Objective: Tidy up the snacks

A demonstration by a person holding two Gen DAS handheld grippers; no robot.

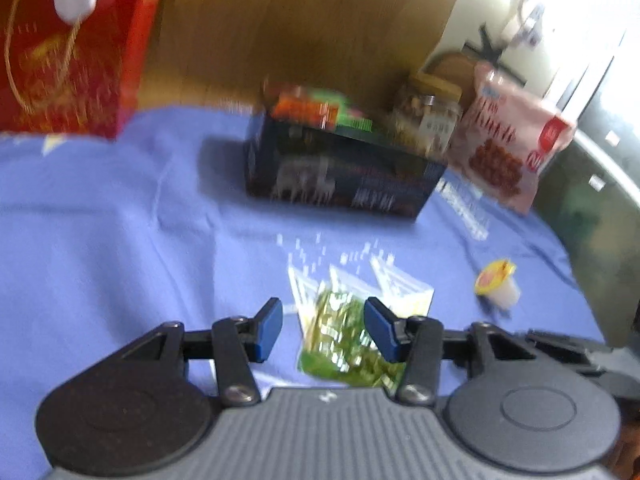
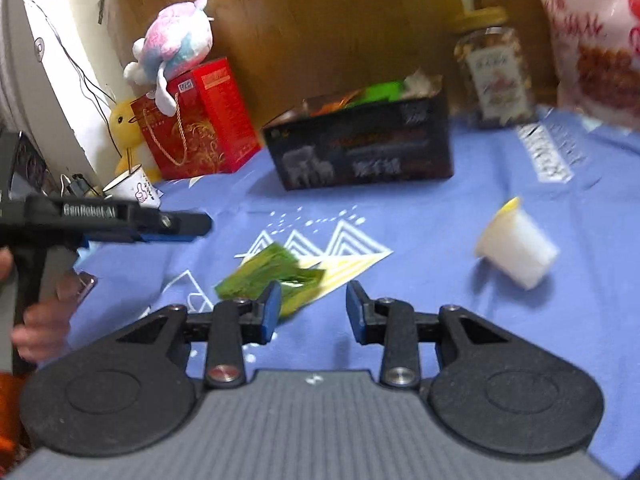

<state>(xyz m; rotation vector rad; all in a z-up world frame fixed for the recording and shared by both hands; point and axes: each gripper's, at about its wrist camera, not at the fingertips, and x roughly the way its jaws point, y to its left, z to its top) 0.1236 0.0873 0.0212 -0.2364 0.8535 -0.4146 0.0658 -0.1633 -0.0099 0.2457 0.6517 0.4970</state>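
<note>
A green snack packet (image 1: 344, 340) lies flat on the blue cloth (image 1: 100, 220). My left gripper (image 1: 323, 326) is open just above it, one finger on each side. In the right wrist view the same packet (image 2: 272, 274) lies just ahead of my open, empty right gripper (image 2: 313, 309), and the left gripper (image 2: 176, 226) shows from the side. A jelly cup (image 1: 498, 282) lies on its side to the right; it also shows in the right wrist view (image 2: 516, 246). A dark box (image 1: 340, 164) holding snack packets stands behind; it also shows in the right wrist view (image 2: 360, 148).
A red gift bag (image 2: 196, 124) with a plush toy (image 2: 176, 44) on it stands at the back left. A glass jar (image 2: 496, 76) and a pink snack bag (image 2: 592, 40) stand at the back right. A white cup (image 2: 134, 188) sits by the left edge. Brown cardboard stands behind.
</note>
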